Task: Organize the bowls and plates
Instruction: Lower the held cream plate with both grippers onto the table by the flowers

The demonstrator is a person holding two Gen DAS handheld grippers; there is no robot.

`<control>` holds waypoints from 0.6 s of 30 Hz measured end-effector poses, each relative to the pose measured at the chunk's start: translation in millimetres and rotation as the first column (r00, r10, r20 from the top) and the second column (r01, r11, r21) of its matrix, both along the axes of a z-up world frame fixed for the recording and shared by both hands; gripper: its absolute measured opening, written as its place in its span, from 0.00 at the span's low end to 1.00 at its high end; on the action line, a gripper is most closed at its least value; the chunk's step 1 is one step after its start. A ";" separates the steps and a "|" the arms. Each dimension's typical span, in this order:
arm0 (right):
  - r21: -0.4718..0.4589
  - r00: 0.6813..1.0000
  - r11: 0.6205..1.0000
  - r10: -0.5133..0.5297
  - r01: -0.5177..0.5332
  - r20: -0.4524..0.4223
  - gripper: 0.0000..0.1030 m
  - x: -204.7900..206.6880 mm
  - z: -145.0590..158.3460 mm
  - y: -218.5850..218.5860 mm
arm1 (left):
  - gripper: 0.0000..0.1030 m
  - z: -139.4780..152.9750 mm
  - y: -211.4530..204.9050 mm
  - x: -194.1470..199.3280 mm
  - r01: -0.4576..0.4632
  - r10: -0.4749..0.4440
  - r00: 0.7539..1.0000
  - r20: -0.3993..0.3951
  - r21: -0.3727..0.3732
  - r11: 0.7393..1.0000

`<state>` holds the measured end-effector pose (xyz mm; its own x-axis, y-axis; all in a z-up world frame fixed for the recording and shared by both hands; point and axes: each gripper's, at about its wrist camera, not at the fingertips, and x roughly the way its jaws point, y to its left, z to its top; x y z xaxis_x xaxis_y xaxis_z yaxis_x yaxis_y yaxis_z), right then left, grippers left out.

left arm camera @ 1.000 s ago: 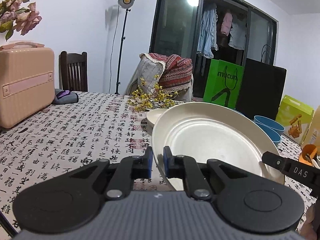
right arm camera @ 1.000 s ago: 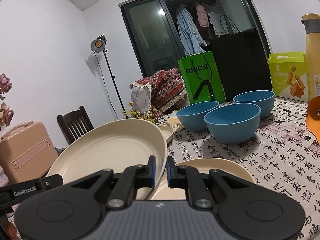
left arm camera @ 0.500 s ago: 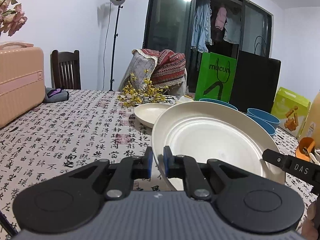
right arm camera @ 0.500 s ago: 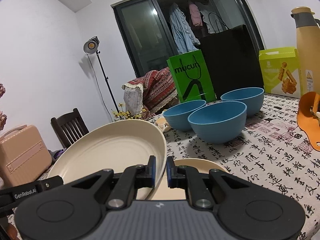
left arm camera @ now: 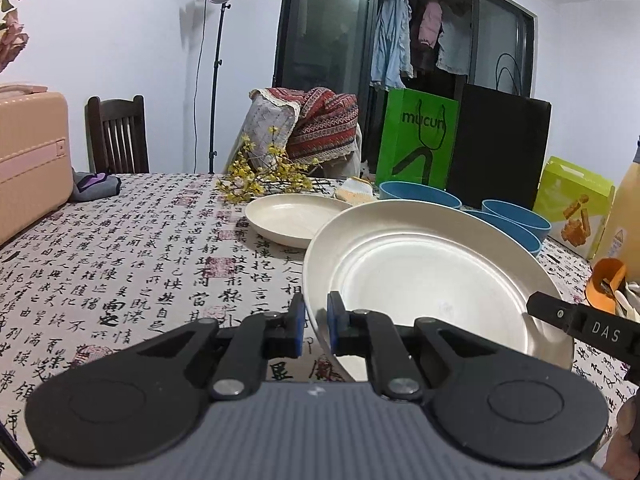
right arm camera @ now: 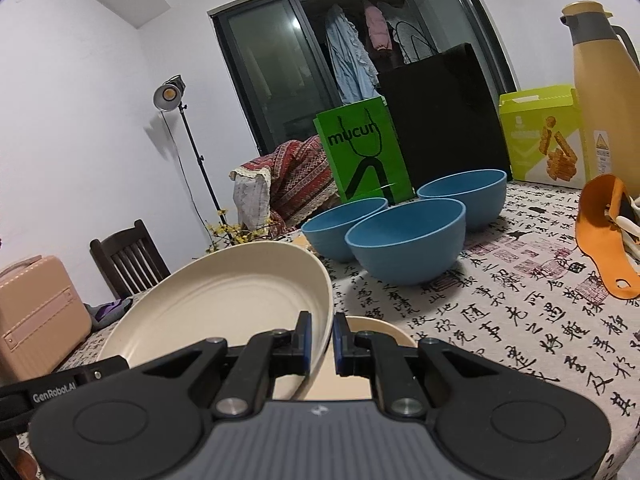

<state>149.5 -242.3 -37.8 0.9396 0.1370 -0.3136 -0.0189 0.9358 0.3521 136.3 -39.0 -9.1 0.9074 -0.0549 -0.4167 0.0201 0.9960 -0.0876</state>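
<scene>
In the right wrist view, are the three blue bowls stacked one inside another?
No, the three blue bowls stand separately side by side on the table, each with its own rim showing.

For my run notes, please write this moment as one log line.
step: carrying plate | left gripper: shut on large cream plate rim | right gripper: shut on opposite rim | below: another cream plate | blue bowls: untouched

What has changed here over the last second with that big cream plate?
Both grippers carried the big cream plate forward and slightly down, so the smaller plate and blue bowls now look nearer. Unchanged: left gripper and right gripper stay clamped on its rim.
</scene>
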 end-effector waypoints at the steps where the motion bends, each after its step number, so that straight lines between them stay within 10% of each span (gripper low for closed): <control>1: 0.000 1.000 1.000 -0.002 0.002 -0.001 0.10 -0.2 -0.7 -1.4 | 0.11 -0.7 -2.0 0.5 0.002 -0.002 1.000 -0.002 0.002 1.000; 18: -0.023 0.999 0.999 -0.039 0.038 -0.030 0.10 2.3 -17.0 -20.2 | 0.12 -16.1 -24.6 10.2 0.036 -0.035 0.998 -0.045 0.030 0.999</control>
<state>151.8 -262.5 -54.8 0.9342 0.0936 -0.3443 0.0276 0.9431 0.3314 146.6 -63.6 -25.2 0.8857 -0.0735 -0.4584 0.0524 0.9969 -0.0587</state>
